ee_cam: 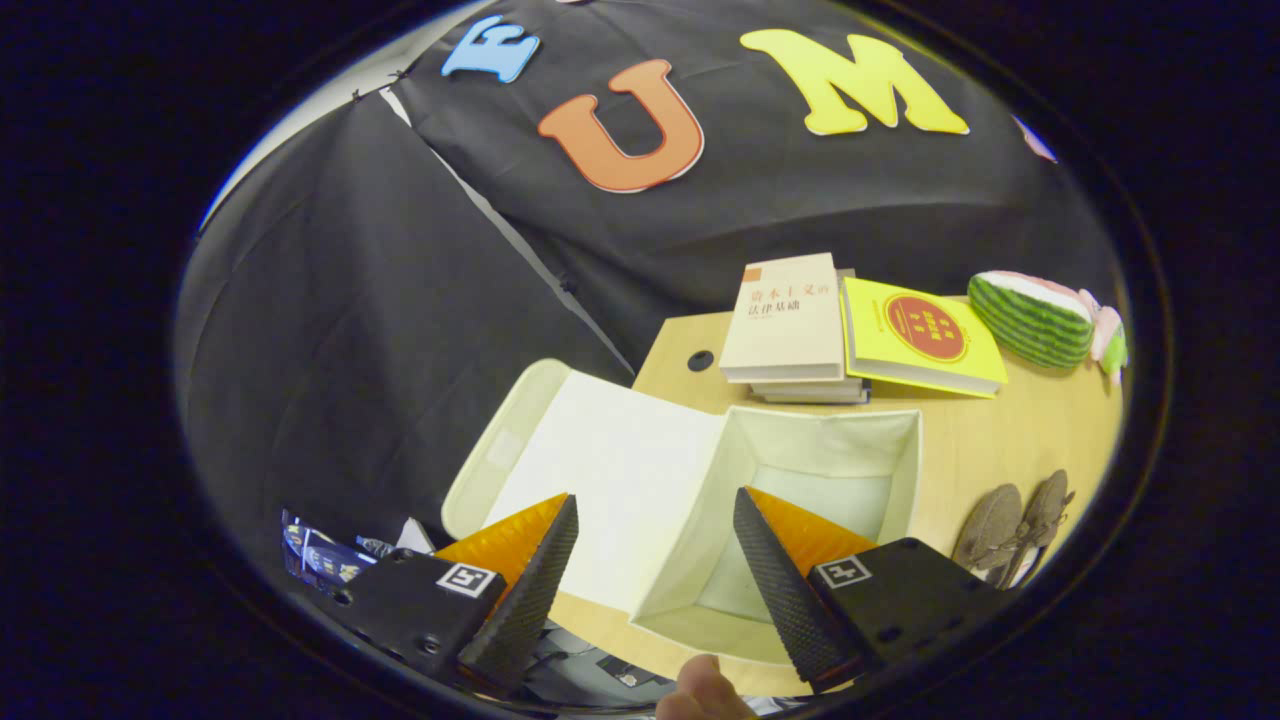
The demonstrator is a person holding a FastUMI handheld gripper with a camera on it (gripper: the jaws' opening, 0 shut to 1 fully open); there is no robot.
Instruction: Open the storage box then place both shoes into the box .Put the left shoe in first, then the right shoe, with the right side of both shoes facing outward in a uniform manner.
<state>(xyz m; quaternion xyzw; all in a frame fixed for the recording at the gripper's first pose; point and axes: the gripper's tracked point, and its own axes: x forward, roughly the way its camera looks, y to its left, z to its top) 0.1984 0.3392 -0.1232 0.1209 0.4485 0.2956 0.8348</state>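
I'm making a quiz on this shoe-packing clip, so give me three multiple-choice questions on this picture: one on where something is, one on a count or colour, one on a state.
1. Where are the shoes?
A. Inside the box
B. On the desk beside the box
C. On top of the books

2. How many shoes are there?
A. One
B. Two
C. Three

3. What state is the storage box in?
A. Lid shut
B. Lid open, nothing inside
C. Lid open, one shoe inside

Answers:
1 B: the pair lies on the desk, clear of the box's wall.
2 B: two shoes lie side by side.
3 B: the lid is folded back flat and the inside is bare; the tool hangs open over it, its fingers gripping nothing.
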